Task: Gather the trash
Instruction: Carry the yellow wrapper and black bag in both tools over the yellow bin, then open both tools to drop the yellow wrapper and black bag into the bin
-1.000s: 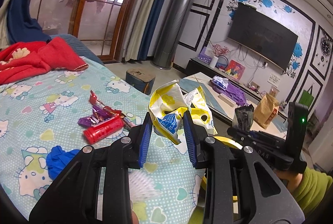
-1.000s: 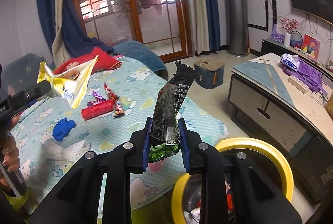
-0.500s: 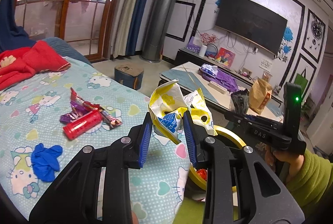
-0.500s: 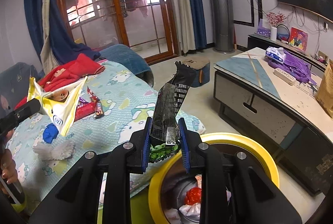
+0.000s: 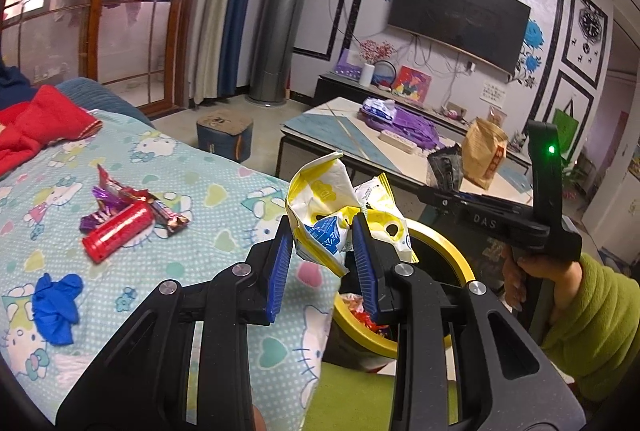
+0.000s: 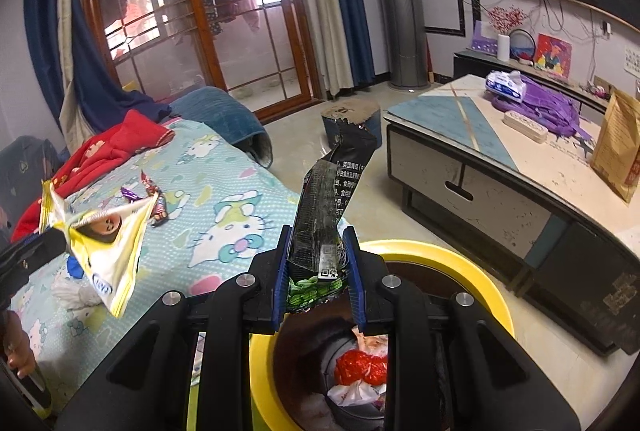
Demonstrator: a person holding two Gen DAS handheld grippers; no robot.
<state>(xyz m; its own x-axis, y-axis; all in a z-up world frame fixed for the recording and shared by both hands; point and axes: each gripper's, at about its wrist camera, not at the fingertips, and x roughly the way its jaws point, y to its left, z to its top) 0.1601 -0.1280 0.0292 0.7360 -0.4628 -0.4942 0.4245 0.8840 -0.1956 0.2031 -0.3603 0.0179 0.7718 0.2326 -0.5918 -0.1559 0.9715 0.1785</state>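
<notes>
1. A crumpled yellow and white snack bag is gripped between the blue pads of the left tongs, which are narrowed onto it; the bag is held in the air above the edge of the bed, just beside the bin.
2. A black wrapper with a green printed base is clamped upright in the right tongs, which are closed against its lower part, directly over the yellow-rimmed bin.
3. Red and white rubbish is seen inside the bin.
4. On the cartoon-print bedcover, a blue glove, a red tube and purple candy wrappers are left lying near one another.
5. A red blanket is heaped further back on the bed.
6. Beyond the bin, a brown paper bag and a purple bag are set on the low worktop.
</notes>
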